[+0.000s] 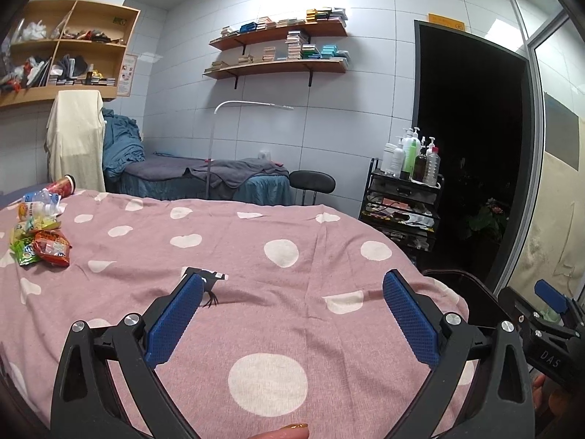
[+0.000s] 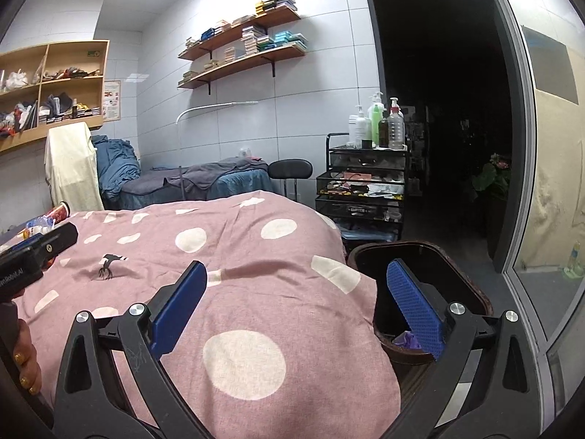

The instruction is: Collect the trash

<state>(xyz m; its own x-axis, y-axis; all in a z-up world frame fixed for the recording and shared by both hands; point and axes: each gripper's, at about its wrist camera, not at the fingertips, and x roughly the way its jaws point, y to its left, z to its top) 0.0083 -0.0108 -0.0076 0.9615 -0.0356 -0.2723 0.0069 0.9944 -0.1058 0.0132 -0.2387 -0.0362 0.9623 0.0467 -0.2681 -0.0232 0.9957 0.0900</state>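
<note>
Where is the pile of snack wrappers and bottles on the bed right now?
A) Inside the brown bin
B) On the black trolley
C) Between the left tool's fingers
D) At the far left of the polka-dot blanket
D: the pile of snack wrappers and bottles lies at the far left of the polka-dot blanket, well clear of the open, empty left tool.

Pink polka-dot bedspread (image 1: pixel 256 234) takes up most of the view. Behind it there's a second bed with grey and blue covers (image 1: pixel 204 172), a black stool (image 1: pixel 312 182) just beside it, and a black trolley (image 2: pixel 362 190) loaded with pump bottles (image 2: pixel 376 120). Two wall shelves (image 1: pixel 278 49) hold stacked little boxes, and a cream towel (image 1: pixel 75 139) hangs on the left.
</note>
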